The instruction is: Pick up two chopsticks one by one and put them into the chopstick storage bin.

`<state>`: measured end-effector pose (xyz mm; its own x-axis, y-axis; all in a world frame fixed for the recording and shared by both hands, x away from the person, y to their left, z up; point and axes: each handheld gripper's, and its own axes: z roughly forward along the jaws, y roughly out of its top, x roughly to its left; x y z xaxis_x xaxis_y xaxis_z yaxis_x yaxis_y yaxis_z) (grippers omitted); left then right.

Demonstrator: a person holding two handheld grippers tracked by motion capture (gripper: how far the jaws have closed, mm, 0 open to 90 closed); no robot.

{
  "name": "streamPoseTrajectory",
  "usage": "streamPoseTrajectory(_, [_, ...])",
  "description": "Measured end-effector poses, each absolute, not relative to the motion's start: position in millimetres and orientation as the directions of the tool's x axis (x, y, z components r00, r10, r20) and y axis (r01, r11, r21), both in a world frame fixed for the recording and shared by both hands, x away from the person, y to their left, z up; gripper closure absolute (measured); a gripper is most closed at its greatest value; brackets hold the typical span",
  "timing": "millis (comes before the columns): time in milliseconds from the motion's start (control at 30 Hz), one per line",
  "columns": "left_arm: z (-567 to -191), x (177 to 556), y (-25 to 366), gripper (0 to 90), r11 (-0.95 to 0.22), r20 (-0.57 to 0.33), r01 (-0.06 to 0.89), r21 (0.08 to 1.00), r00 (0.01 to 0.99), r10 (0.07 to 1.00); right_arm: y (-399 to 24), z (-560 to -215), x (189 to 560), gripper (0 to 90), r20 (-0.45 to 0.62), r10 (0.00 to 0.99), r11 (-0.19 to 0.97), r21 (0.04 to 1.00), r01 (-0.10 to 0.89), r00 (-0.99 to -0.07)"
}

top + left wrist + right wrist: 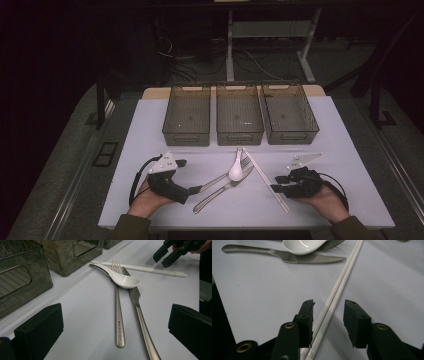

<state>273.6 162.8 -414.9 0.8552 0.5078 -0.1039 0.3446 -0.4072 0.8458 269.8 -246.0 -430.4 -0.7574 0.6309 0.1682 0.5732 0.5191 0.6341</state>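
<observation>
A white table (150,130) is seen under dim light, set on a pale wooden top whose edge (155,92) is shown at the far side. Grey floor (65,150) is spread to both sides. Behind, the room is swallowed in dark; a white desk frame (230,45) is picked out, and cables (195,62) are left tangled on the floor beneath it.

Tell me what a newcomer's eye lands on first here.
The white spoon stands out, lying across a fork and knife at the table's middle. Just right of them, the right gripper straddles the white chopsticks, jaws not yet pressing. Three grey bins line the far edge.
</observation>
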Motion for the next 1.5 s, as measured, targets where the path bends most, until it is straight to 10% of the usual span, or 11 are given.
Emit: streamPoseTrajectory(1500, [-415.0, 273.5, 164.2, 0.0, -0.411, -0.099, 0.34, 0.846, 0.858, 0.505, -258.6, -435.8, 275.6, 81.2, 0.085, 0.682, 0.576, 0.549, 0.605, -0.726])
